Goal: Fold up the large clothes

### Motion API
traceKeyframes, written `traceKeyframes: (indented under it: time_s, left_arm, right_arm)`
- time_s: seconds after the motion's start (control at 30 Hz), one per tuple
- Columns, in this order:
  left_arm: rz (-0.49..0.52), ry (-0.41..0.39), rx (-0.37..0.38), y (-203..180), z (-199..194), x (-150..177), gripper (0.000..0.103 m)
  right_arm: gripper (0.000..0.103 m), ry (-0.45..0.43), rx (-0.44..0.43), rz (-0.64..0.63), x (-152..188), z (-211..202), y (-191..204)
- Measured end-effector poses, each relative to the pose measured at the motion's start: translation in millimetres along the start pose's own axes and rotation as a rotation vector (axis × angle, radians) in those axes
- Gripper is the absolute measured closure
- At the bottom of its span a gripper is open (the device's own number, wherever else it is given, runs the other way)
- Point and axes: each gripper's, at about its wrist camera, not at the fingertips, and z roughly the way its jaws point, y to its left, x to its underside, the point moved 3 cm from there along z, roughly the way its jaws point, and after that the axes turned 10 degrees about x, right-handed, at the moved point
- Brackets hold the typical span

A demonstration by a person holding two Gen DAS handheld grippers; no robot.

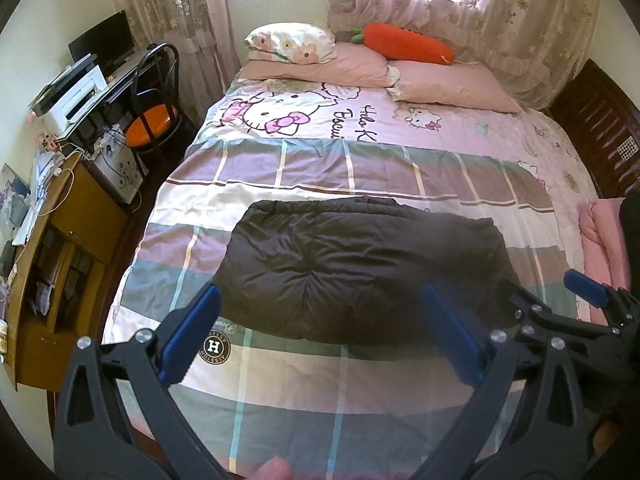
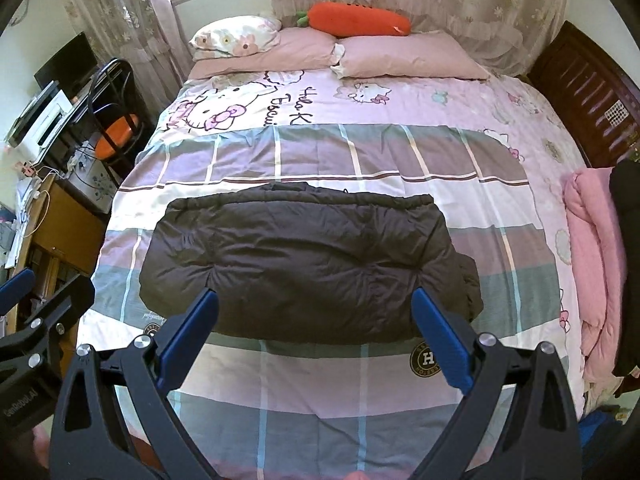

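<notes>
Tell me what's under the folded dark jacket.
The dark jacket lies on the plaid quilt, which shows all around it. Whatever lies beneath its padded bulk is covered.

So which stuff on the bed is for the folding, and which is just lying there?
For the folding:
- dark puffy jacket, already folded into a bundle
- left gripper and right gripper, jaws open, holding nothing

Just lying there:
- carrot plushie
- pink pillows
- flowery pillow
- pink blanket

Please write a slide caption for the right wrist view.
Open right gripper above folded dark padded jacket on plaid bedcover.
</notes>
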Motion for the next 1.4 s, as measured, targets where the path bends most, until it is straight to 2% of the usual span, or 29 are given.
traceKeyframes:
  time_s: [1.4]
  left_arm:
    - [-0.018,0.012,-0.008,4.8,-6.0,13.9,0.002]
  right_arm:
    - [0.005,0.002,0.011,-0.001,10.7,-6.1,3.3]
